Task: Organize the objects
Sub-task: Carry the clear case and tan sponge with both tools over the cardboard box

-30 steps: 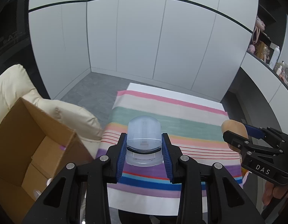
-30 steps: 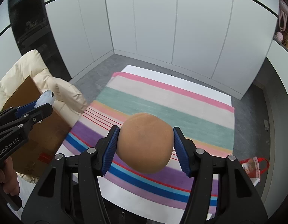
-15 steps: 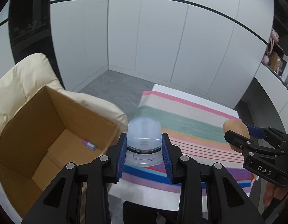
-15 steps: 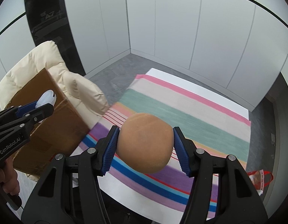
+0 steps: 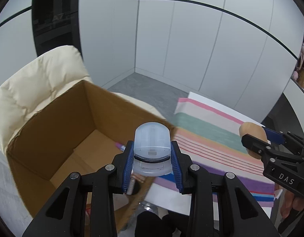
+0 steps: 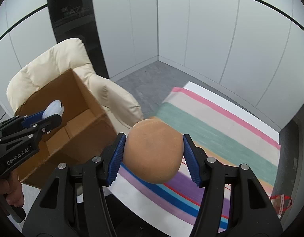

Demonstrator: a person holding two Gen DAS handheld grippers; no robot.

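Now that both hands have swung leftward from above the striped cloth, the open box on the cream chair fills the left view, where a second ago only its corner showed. The left tool stays pinched on a pale translucent case, which now hangs over the box's near rim, above a small purple item already on the floor of the box. The right tool stays clamped on a round tan ball, still over the cloth's edge, just beside the box. The case looks nearly placed for dropping in; the ball likely needs more travel.
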